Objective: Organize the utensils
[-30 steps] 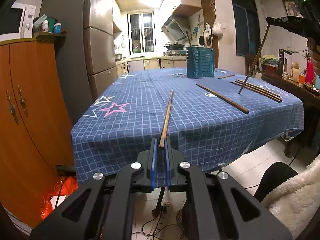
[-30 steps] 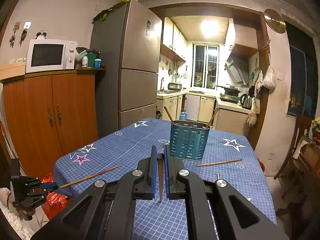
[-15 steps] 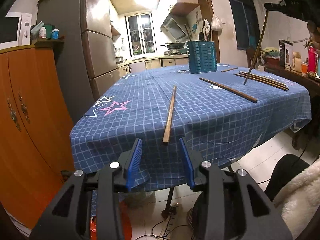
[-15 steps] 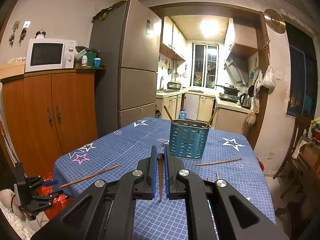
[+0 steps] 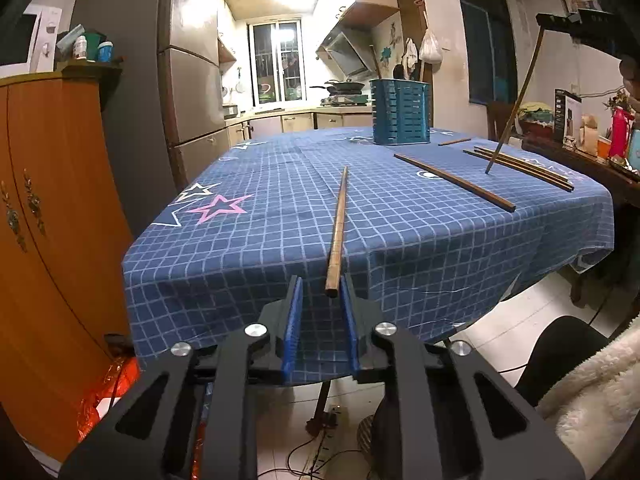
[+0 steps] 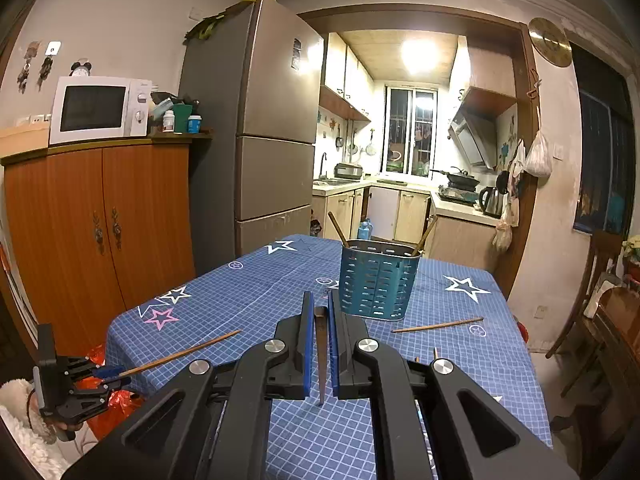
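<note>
Hiding its own lower end between the blue pads, a thin dark wooden chopstick (image 6: 321,356) is sitting clenched in the right gripper (image 6: 319,344), hanging tip-down over the blue checked tablecloth (image 6: 256,292). The left gripper (image 5: 320,316) is standing released at the table edge, its fingers flanking the overhanging end of a long brown wooden chopstick (image 5: 338,226). Farther away, a teal perforated plastic utensil basket (image 6: 376,280) is holding two sticks.

A home dining room. Ahead of the tongs stands a clothed table (image 6: 256,292), left a fridge (image 6: 272,128) and microwave (image 6: 98,108). Beyond lies a kitchen.
</note>
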Demonstrator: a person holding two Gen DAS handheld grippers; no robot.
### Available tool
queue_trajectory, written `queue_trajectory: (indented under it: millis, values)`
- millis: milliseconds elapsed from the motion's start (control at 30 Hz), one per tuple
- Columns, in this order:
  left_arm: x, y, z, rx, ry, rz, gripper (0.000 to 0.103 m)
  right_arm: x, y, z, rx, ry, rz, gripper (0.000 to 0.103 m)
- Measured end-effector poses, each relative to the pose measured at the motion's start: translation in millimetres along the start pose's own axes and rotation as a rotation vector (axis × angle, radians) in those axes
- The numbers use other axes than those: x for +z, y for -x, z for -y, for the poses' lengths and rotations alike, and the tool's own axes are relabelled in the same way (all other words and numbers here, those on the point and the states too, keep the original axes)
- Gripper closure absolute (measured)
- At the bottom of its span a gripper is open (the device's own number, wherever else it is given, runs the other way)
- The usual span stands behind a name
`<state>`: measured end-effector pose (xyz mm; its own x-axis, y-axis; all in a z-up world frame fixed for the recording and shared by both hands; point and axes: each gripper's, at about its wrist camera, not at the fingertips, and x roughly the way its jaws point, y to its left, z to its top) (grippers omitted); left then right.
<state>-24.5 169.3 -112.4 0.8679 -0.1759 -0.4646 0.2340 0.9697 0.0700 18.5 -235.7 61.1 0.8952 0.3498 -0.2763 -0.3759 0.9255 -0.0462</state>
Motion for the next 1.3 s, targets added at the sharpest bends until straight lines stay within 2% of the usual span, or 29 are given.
queue_trajectory:
  millis: [567, 900, 1067, 1300]
  values:
    - [2, 1, 0, -0.030, 0.021, -0.009, 0.097, -2, 1, 5, 0.001, -0.002, -0.004, 0.095]
    - [5, 6, -2, -0.032, 0.037, -0.005, 0.098, -2, 1, 6, 0.000, 0.000, -0.003, 0.095]
    - [20, 19, -5, -0.023, 0.064, 0.029, 0.098, -3, 2, 7, 0.000, 0.000, -0.003, 0.095]
    - [54, 36, 0, 0.013, 0.049, 0.105, 0.098, -2, 4, 9, -0.001, -0.009, 0.000, 0.095]
